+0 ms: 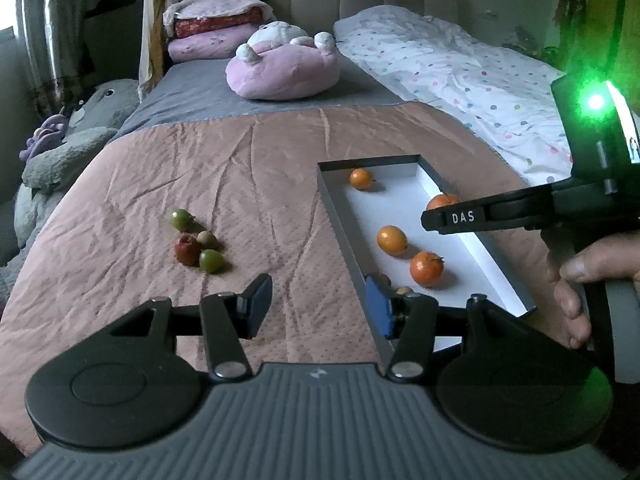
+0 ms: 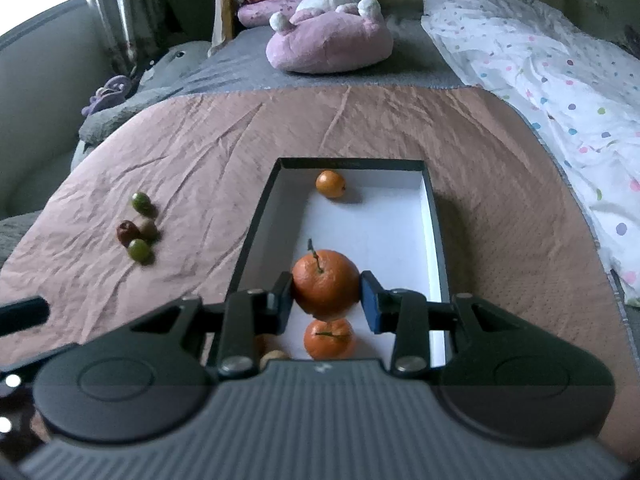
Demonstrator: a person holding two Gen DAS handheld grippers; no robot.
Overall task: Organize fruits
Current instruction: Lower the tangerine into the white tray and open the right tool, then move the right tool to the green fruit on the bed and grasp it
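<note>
Mandarin point(image 2: 325, 285) sat clamped between the right gripper point(image 2: 326, 300) pads above the box point(image 2: 434, 216), ready for dropping among other oranges; the left gripper point(image 1: 318, 308) hung half-open, empty, nearby.

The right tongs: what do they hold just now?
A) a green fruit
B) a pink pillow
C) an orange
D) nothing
C: in the right wrist view both pads of the right tongs press on the sides of an orange above the box.
</note>
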